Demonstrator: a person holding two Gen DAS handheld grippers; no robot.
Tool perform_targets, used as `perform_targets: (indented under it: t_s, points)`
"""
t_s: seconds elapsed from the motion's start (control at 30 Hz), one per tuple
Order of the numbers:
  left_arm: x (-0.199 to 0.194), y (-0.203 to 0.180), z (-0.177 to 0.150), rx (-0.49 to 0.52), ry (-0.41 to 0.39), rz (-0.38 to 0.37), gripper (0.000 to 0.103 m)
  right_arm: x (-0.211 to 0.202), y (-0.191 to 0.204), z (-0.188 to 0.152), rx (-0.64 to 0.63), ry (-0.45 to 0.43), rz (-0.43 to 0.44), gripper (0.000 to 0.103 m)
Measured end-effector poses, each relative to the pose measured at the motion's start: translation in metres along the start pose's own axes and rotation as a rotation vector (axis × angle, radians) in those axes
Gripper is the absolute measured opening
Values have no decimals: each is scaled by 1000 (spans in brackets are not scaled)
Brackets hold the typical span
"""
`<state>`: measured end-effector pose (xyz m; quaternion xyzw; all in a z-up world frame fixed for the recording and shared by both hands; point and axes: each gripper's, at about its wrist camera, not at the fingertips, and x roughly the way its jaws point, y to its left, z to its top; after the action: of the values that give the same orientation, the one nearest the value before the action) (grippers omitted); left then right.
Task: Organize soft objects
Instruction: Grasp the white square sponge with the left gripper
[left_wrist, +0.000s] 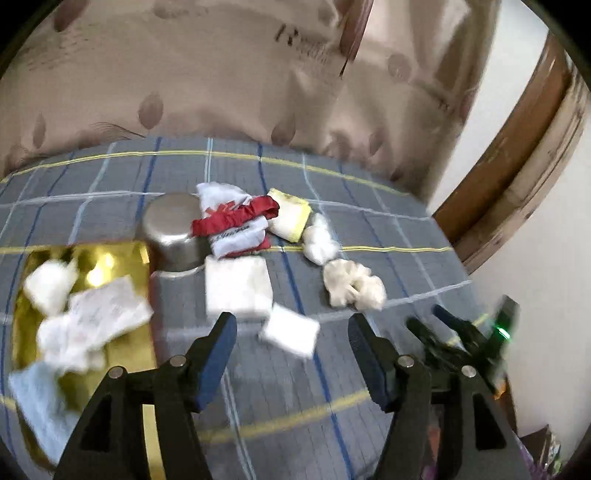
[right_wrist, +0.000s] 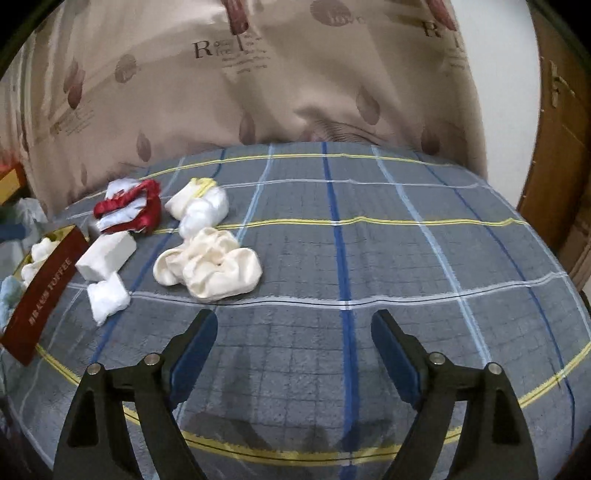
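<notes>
Soft items lie on a plaid cloth (right_wrist: 369, 258). A cream scrunchie (left_wrist: 354, 283) (right_wrist: 208, 267), a small white pad (left_wrist: 290, 330) (right_wrist: 108, 297), a white folded block (left_wrist: 238, 286) (right_wrist: 105, 254), a red and white cloth bundle (left_wrist: 236, 225) (right_wrist: 129, 208), a yellow-edged cloth (left_wrist: 290, 214) (right_wrist: 192, 194) and a white wad (left_wrist: 319, 240) (right_wrist: 205, 214). A gold-lined box (left_wrist: 92, 266) (right_wrist: 40, 291) at left holds several white and pale blue soft items. My left gripper (left_wrist: 291, 321) is open just before the small pad. My right gripper (right_wrist: 293, 321) (left_wrist: 439, 317) is open and empty, near the scrunchie.
An upturned steel pot (left_wrist: 173, 230) stands beside the box, behind the white block. A beige patterned curtain (right_wrist: 295, 92) hangs behind the table. A wooden door frame (left_wrist: 524, 140) is at the right. The box's outer wall is red with gold lettering.
</notes>
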<state>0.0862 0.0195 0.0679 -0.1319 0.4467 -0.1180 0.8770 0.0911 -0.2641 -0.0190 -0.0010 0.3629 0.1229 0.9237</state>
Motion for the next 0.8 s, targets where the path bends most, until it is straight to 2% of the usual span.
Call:
perform_targets:
  t_s: [0.13,0.23,0.3,0.53,0.57,0.63,0.8]
  points:
    - [47,11,20,-23,89,47,64,-6,-2,-2,9,-26,45,84]
    - [78,22,30,-24,168,118,64,-8,-7,-2,37,-33,83,84]
    - [85,26,30,-34,191,123,64,-9,-9,-2,49,-42,99,84]
    - [111,38,33,-51,264,233,64,-11,-8,-3,45,-54,128,84]
    - [113,39,32,-44,264,271,65,-12,-9,-3,46,-57,133,84]
    - [117,37,32,-29,275,275,68,-12,-9,-3,48,-58,141,84]
    - [130,27,28,56,327,350,74,-12,-10,-3,50,-56,147,86]
